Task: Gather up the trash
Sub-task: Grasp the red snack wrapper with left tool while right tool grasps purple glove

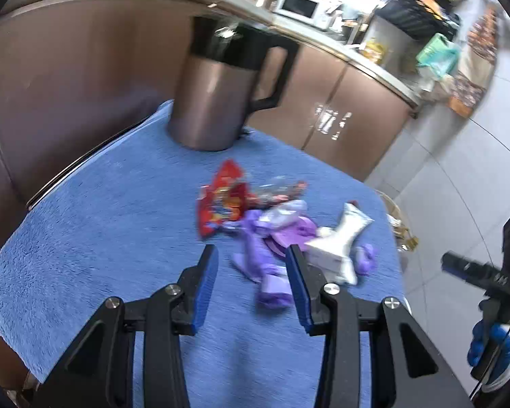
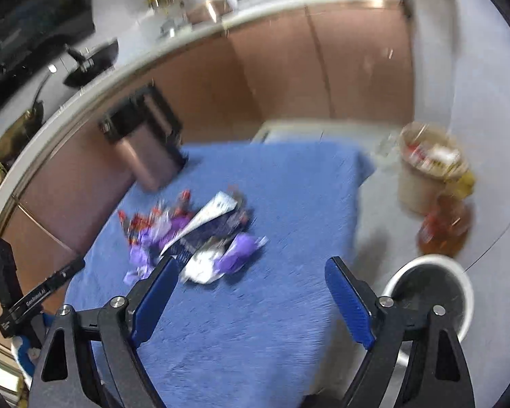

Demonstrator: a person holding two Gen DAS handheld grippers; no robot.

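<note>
**Blue towel-covered table carried a jug and a heap of wrappers**

A fluffy blue cloth (image 1: 95, 238) covered the table. Near its far edge stood an upright metal jug (image 1: 214, 102) with a black handle and collar. Toward the middle lay a loose pile of trash: a red snack wrapper (image 1: 222, 200), crumpled purple wrappers (image 1: 265, 248) touching it, and a white packet (image 1: 340, 241) just beside those. On the floor beside the table stood a white bin (image 2: 465, 302) and a full beige bin (image 2: 421, 187).

We see a blue towel (image 1: 102, 238), red (image 1: 222, 200), purple (image 1: 255, 255) and silver wrappers (image 1: 343, 238), and a brown-and-black jug (image 1: 217, 95).
</note>
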